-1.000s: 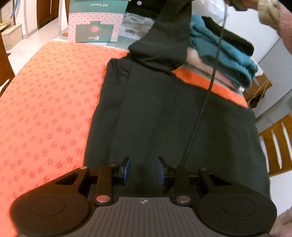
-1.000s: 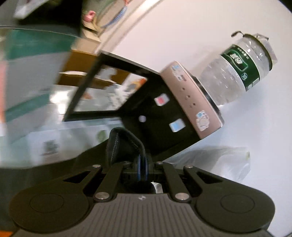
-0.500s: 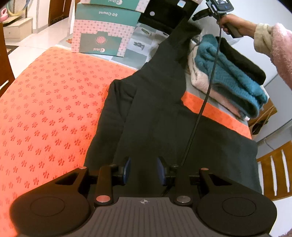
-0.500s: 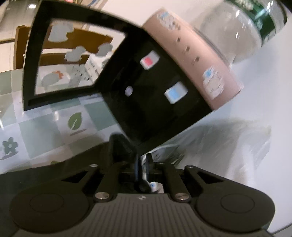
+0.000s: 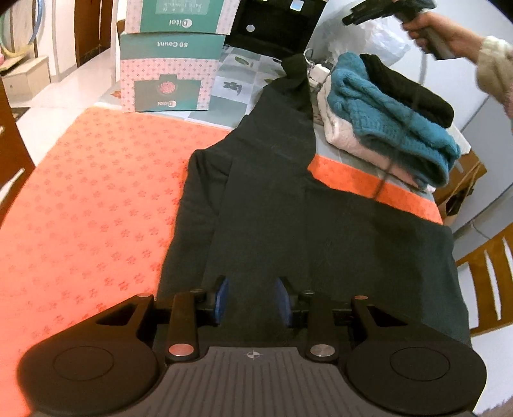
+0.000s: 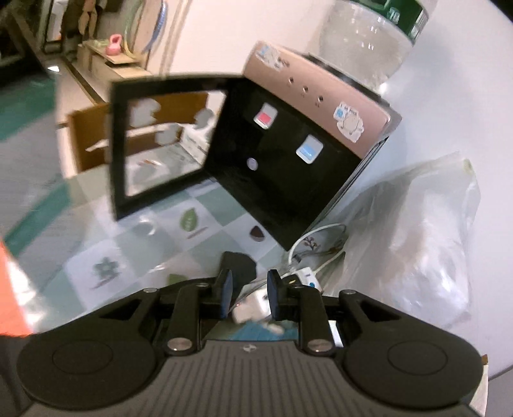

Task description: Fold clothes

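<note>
Left wrist view: the left gripper (image 5: 251, 300) hovers with jaws spread and empty over the near part of a dark garment (image 5: 288, 231) lying on the orange tablecloth (image 5: 96, 192). Its sleeve (image 5: 288, 106) stretches away toward the water dispenser (image 5: 275, 29), beside a stack of folded knitwear (image 5: 384, 118).

Right wrist view: the right gripper (image 6: 248, 288) is likewise spread, holding nothing. The dark scrap (image 6: 239, 264) just ahead is probably the sleeve's cuff, so this hand is nearer it.

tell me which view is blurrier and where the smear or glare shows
Right wrist view is blurrier: the left edge and orange cloth smear, with glare on the glossy tablecloth. Left wrist view is mostly sharp on the dark garment; only the hanging cable and hand blur.
</note>
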Tool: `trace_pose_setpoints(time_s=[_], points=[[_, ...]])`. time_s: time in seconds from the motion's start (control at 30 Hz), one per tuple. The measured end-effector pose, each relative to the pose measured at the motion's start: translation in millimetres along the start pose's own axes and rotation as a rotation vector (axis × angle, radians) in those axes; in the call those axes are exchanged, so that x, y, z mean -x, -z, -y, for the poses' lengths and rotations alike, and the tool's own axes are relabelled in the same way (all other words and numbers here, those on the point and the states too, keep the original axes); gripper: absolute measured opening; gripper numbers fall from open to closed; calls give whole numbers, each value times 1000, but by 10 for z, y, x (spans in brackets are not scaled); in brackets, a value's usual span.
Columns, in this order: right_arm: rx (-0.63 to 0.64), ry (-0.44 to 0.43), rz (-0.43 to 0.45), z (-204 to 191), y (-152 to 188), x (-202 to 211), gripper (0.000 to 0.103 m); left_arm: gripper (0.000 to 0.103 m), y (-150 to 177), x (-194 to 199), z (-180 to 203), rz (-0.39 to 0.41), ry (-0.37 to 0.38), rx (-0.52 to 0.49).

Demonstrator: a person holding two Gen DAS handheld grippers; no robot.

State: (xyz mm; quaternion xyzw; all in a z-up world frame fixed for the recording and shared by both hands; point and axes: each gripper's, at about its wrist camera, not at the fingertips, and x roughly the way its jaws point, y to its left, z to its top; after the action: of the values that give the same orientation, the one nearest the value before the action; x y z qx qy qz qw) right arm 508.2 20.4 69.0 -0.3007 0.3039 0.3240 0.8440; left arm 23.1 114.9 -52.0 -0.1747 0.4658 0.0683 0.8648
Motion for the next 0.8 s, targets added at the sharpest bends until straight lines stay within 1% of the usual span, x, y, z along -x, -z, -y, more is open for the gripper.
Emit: trace_pose_setpoints(time_s=[0.2,0.3,0.5,0.6,0.8], points=[[-13,-81,14,-259,188,789,29,41,97,244,-48,-4,-27,21],[-31,-137,5,-458,362,1056,29,42,156,322,-90,-12,-46,35],[-63,-224,-42,-1017,888,1194,29,43,295,441,-186,-34,-53,90],[-78,-267,-65,-1300,1153,1255,29,44,359,509,-207,-33,-59,106],[-124,-353,-113,-1864,1682,1324,29,49,446,653,-251,-14,-74,132]])
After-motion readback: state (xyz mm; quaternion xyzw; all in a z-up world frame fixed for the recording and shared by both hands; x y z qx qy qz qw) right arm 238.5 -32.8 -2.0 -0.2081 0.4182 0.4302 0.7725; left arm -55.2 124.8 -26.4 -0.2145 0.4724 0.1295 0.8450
